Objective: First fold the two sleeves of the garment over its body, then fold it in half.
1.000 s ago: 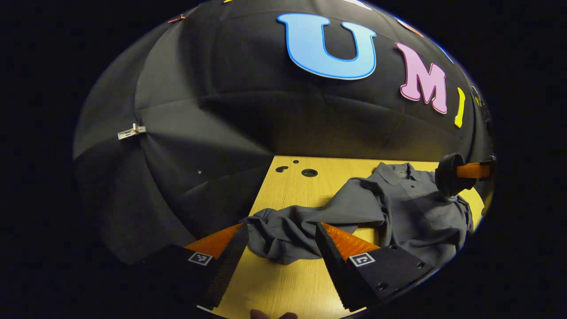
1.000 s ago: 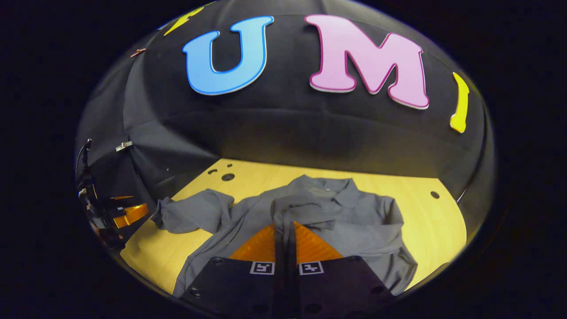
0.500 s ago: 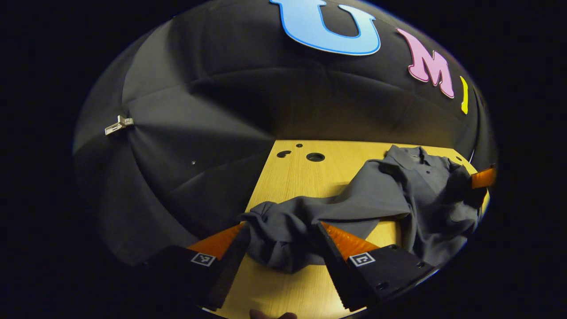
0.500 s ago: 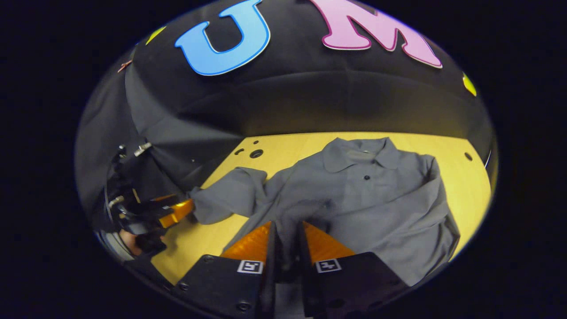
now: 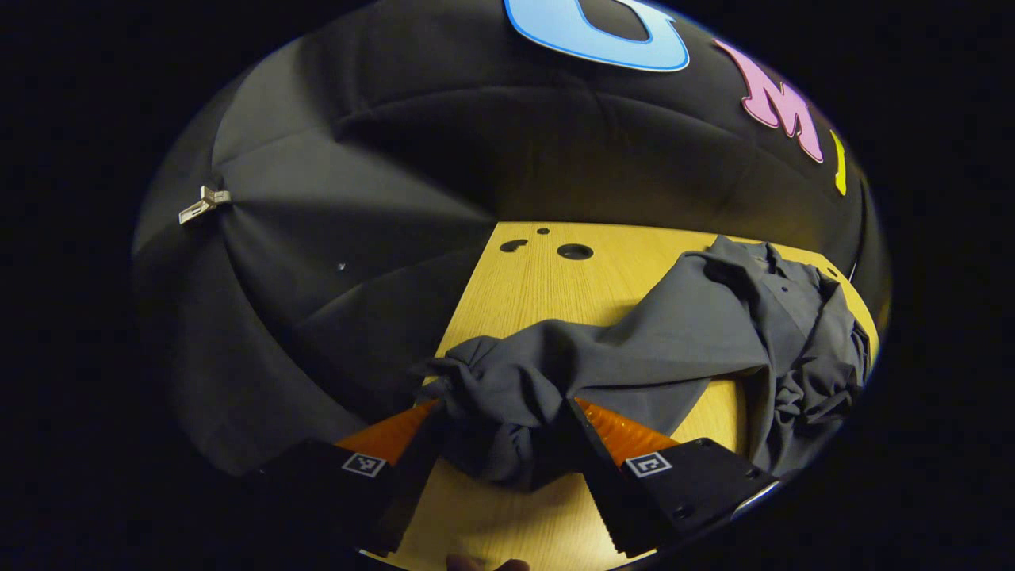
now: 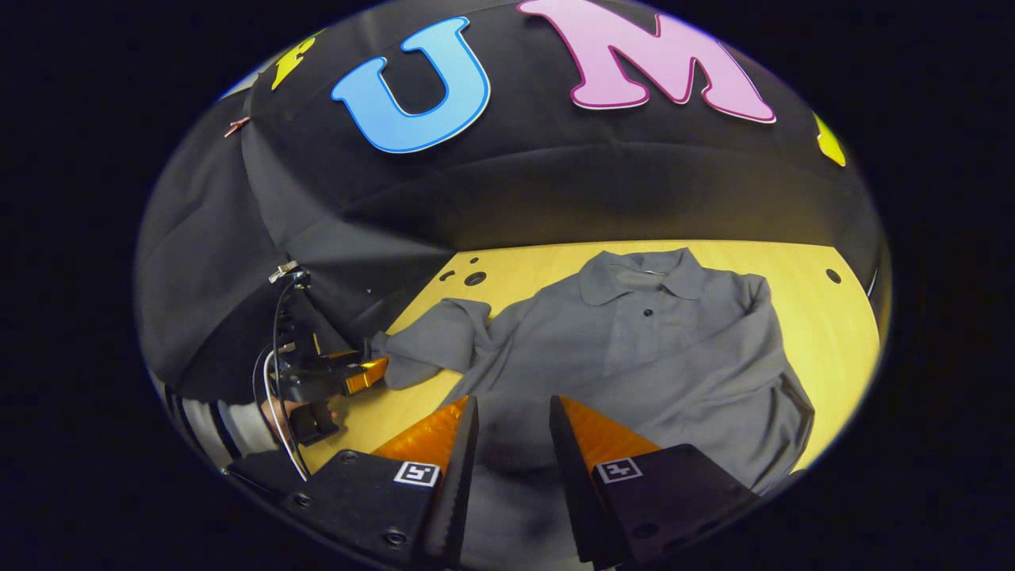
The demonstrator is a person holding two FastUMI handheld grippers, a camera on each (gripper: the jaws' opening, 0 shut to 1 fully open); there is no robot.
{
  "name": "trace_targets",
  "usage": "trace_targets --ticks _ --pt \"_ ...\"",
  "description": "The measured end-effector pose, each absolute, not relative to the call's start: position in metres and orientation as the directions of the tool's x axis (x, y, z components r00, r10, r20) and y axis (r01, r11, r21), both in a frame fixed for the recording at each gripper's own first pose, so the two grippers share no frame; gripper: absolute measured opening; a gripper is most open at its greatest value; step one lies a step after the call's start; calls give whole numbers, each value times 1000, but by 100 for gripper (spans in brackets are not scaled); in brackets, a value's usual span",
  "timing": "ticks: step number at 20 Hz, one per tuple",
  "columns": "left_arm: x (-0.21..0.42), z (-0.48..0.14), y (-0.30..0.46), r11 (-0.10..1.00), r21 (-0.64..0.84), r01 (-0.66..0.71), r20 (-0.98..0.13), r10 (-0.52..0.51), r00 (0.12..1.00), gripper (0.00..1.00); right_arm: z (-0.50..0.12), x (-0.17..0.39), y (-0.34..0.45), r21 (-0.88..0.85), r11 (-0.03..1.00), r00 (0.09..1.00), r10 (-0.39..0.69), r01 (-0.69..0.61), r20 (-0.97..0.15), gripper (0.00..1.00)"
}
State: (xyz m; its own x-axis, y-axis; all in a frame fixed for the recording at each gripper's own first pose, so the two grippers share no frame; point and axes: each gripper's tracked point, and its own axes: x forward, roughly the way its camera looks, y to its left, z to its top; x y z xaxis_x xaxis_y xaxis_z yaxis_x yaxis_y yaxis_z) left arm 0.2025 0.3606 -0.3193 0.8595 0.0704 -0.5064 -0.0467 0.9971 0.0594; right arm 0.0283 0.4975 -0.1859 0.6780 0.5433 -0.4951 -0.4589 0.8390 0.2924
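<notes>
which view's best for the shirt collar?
Right gripper view: the collar faces the camera near centre, both flaps and a button below it visible. In the left gripper view the collar sits far off, edge-on and dim.

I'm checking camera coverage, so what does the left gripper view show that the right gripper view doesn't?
Left gripper view: the left claw open around the bunched sleeve end, close up. Right gripper view: the right claw open over the shirt, and a hand holding the left claw. Both: the grey shirt, the wooden table, its holes.
</notes>
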Motion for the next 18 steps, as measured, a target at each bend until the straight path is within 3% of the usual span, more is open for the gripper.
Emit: trace_targets --ticks 1,2,3,4,8,11,18 --pt "196 -332 361 997 61 -37 -562 65 824 93 -187 23 490 290 844 681 535 -451 -500 57" --pt "198 -320 357 999 39 -29 -516 45 855 94 -187 19 484 292 848 684 530 -443 -502 57" --pt "201 -335 351 1000 27 -11 -560 24 828 95 -187 13 478 294 851 685 524 -434 -506 57" --pt "209 -332 349 1000 18 5 -533 5 846 81 -186 8 471 295 855 690 518 -426 -506 56" --pt "215 -329 346 1000 -3 6 -560 -7 828 9 -186 -10 442 289 873 714 487 -393 -502 57" --pt "211 -319 348 998 -42 -38 -543 9 840 2 -185 -17 417 282 890 737 455 -359 -500 57" --pt "184 -249 329 997 -61 -38 -402 11 916 6 -180 -23 358 257 922 790 383 -291 -479 56"
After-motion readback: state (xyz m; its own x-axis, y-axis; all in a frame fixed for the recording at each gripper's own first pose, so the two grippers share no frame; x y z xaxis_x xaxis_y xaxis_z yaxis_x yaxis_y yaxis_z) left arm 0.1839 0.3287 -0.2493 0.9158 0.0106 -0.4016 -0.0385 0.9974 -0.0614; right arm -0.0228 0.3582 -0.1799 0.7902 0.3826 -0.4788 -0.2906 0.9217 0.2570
